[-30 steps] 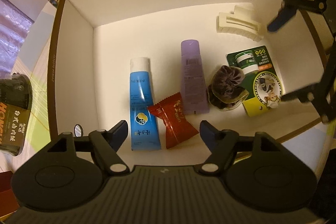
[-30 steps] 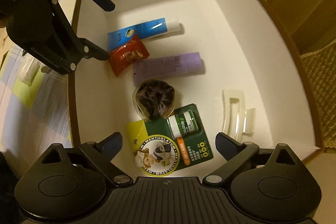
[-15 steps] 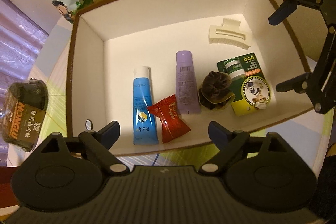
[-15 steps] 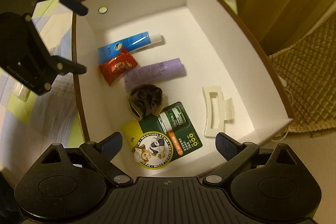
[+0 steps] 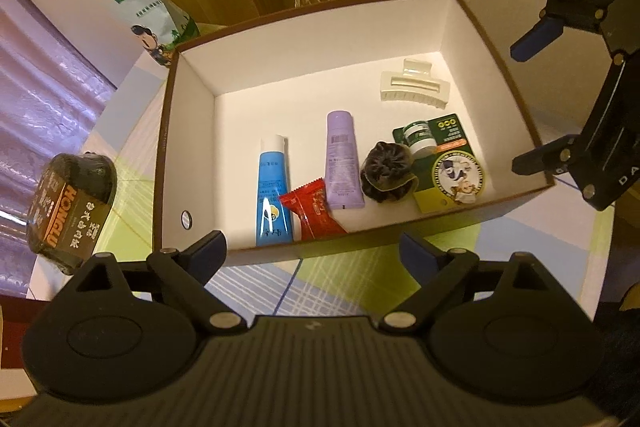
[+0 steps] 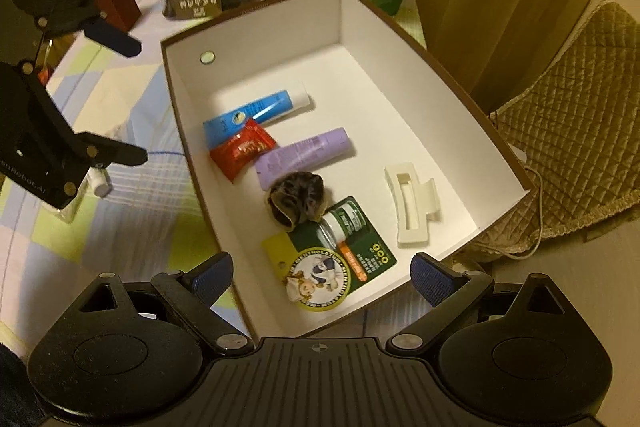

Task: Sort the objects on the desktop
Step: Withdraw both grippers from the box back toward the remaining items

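Box [image 5: 188,131] on table [image 5: 340,279], white inside, brown-rimmed. Lying inside, seen from left wrist: blue tube [image 5: 273,193] at 7 o'clock, red sachet [image 5: 314,214] overlapping its lower end, purple tube [image 5: 342,159] just beside, dark scrunchie [image 5: 385,171] touching green blister card [image 5: 440,159], cream hair clip [image 5: 414,87] at 1 o'clock. Left claw [image 5: 314,253] spread apart, empty, outside near wall. Right claw [image 6: 322,277] likewise apart, empty, over box corner.
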Motion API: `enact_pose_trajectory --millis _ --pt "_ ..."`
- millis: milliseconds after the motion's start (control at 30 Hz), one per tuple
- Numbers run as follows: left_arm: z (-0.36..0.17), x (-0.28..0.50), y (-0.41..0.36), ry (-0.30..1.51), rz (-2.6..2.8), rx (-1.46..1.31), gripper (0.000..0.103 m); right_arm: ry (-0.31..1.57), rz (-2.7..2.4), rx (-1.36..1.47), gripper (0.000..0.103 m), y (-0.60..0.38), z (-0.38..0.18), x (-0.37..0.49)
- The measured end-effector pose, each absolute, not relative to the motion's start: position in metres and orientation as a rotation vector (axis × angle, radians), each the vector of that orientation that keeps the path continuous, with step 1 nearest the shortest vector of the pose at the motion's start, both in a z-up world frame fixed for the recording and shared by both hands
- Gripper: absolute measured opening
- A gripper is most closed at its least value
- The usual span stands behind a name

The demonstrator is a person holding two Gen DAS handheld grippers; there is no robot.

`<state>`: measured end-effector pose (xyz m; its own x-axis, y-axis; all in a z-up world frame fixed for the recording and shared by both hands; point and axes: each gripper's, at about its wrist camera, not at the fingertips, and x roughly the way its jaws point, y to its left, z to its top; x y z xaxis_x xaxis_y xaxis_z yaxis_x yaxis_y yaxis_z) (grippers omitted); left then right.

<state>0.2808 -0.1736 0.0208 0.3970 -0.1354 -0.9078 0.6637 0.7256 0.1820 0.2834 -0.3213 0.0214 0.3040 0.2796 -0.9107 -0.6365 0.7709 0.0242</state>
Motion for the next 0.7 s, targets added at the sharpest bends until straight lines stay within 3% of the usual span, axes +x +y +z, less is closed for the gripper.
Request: enact_pose_trajectory --millis 700 --pt "0.047 0.169 -0.078 0.984 -0.409 0.469 0.093 0.982 0.642 -0.263 0.098 -0.283 0.035 0.2"
